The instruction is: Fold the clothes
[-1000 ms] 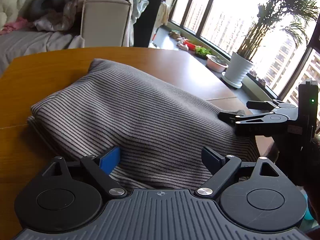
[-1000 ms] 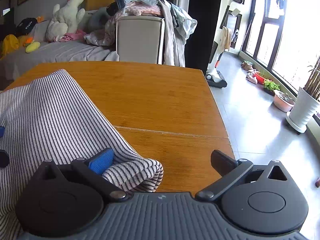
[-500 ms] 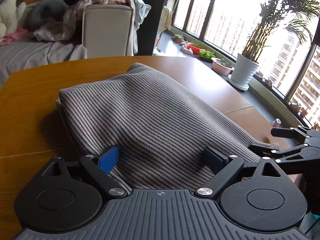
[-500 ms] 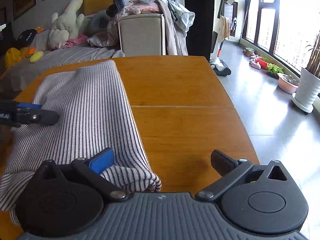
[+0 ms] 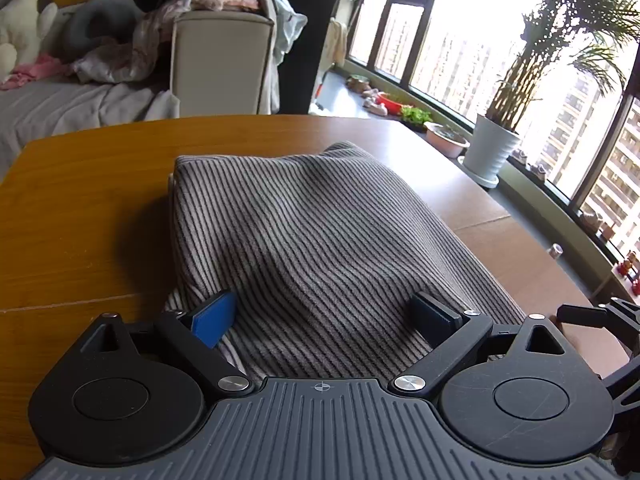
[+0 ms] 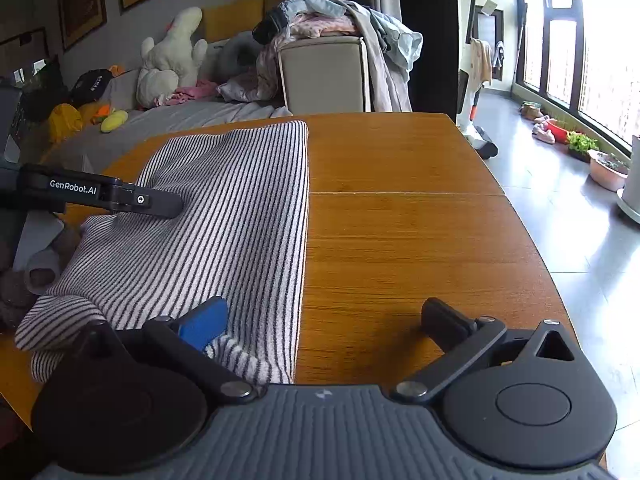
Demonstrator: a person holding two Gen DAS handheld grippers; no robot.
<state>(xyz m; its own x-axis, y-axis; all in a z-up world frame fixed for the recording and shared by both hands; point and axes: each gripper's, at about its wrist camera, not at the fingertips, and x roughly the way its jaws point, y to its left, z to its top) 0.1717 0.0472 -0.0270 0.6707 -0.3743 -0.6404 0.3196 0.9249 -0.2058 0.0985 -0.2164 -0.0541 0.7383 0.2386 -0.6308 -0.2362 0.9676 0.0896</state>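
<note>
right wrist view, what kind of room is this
Most likely a home living room: a sofa with a plush toy, clothes heaped on a chair, and a wooden table holding a striped garment.

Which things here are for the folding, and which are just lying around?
For the folding:
striped garment
wooden table
left gripper
right gripper

Just lying around:
white plush toy
clothes heap on the chair
potted plant
pink bowl
</note>
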